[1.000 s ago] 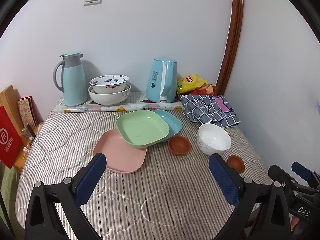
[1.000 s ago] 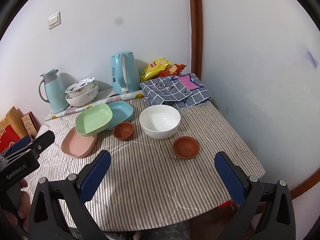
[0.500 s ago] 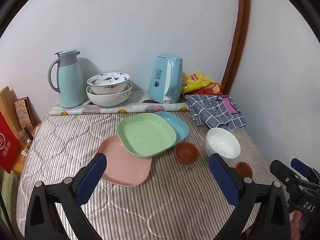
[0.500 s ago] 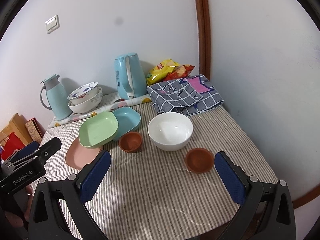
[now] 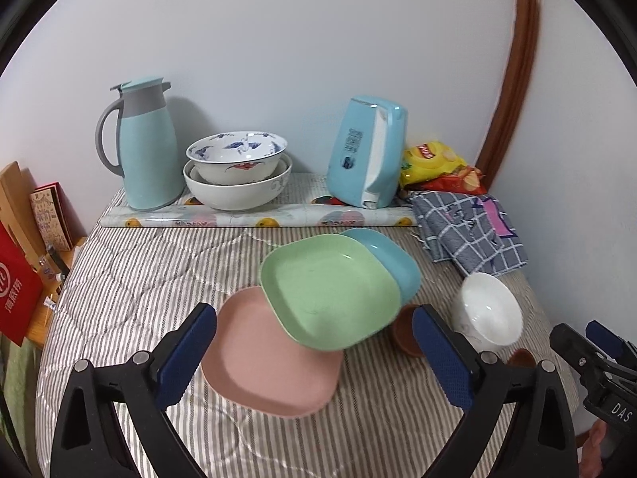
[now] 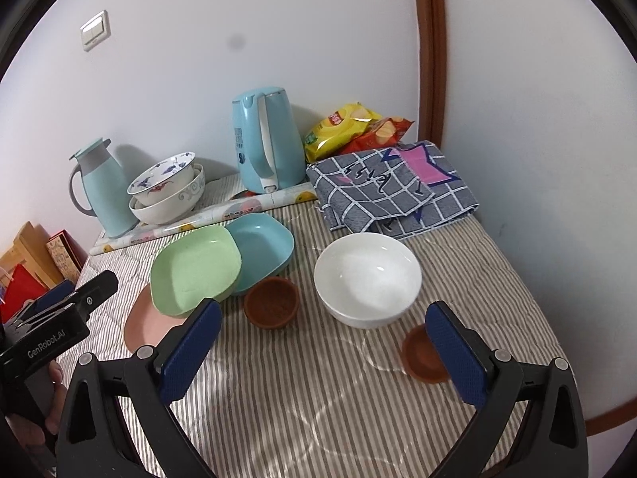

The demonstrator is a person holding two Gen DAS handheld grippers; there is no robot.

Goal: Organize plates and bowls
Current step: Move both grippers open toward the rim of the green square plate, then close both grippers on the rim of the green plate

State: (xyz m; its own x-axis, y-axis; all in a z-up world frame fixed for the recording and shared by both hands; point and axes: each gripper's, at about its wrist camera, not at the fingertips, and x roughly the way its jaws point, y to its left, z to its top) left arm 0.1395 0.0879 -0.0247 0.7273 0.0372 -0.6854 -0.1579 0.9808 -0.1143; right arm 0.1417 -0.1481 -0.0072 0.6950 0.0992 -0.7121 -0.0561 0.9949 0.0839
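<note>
A green plate [image 5: 330, 290] lies tilted over a pink plate [image 5: 270, 362] and a blue plate [image 5: 394, 259] mid-table. A brown bowl [image 6: 271, 302], a white bowl [image 6: 367, 279] and a second brown bowl [image 6: 422, 354] sit to their right. Two stacked white patterned bowls [image 5: 237, 173] stand at the back. My left gripper [image 5: 314, 354] is open and empty, above the pink plate's near side. My right gripper [image 6: 324, 352] is open and empty, in front of the brown and white bowls.
A teal thermos jug [image 5: 145, 143], a blue kettle [image 5: 368, 157], a rolled sheet [image 5: 254, 221], crisp bags [image 6: 354, 127] and a folded checked cloth [image 6: 392, 187] line the back. A wall is at the right; boxes [image 5: 20, 247] stand off the left edge.
Both grippers have moved forward and lower toward the dishes, which look larger now. Both stay open. No dish has moved.
</note>
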